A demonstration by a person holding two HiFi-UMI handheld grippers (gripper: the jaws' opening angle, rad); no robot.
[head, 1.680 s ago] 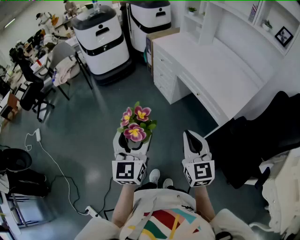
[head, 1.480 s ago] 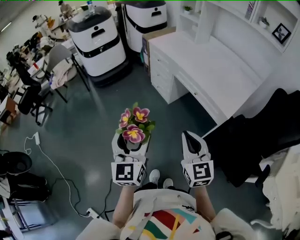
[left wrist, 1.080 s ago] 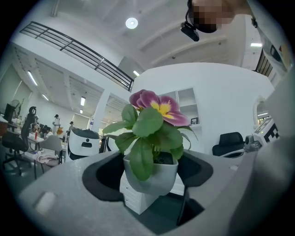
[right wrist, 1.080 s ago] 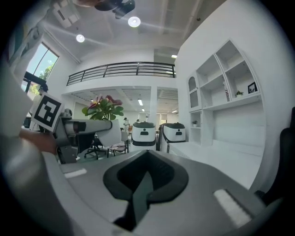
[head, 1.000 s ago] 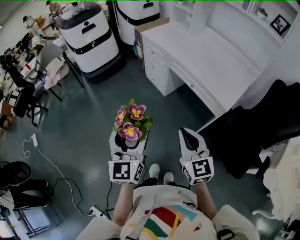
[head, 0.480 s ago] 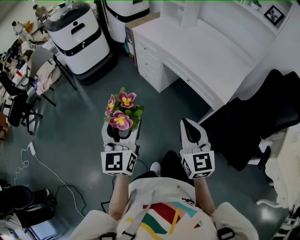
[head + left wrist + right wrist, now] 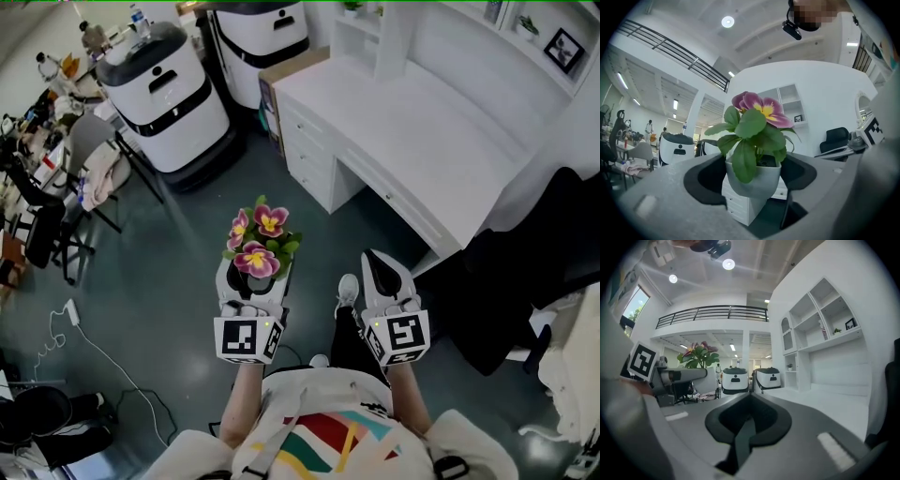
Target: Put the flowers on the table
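A small white pot (image 7: 754, 180) of pink-and-yellow flowers (image 7: 258, 239) with green leaves stands upright between the jaws of my left gripper (image 7: 253, 274), which is shut on the pot's sides. In the left gripper view the blooms (image 7: 761, 107) rise above both grey jaws. My right gripper (image 7: 382, 274) hovers level with it to the right, jaws shut together with nothing in them; the right gripper view shows its closed jaws (image 7: 747, 420). The white desk (image 7: 441, 141) lies ahead and to the right, its top bare.
Two white mobile robots (image 7: 164, 94) (image 7: 262, 42) stand at the back left of the desk. Office chairs (image 7: 56, 197) and cables (image 7: 56, 328) crowd the left floor. A black chair (image 7: 525, 272) sits close at the right. Shelves with a picture frame (image 7: 565, 47) rise behind the desk.
The view has shifted as the person walks, and a foot now steps forward between the grippers. Both grippers keep their places, the left still holding the pot.
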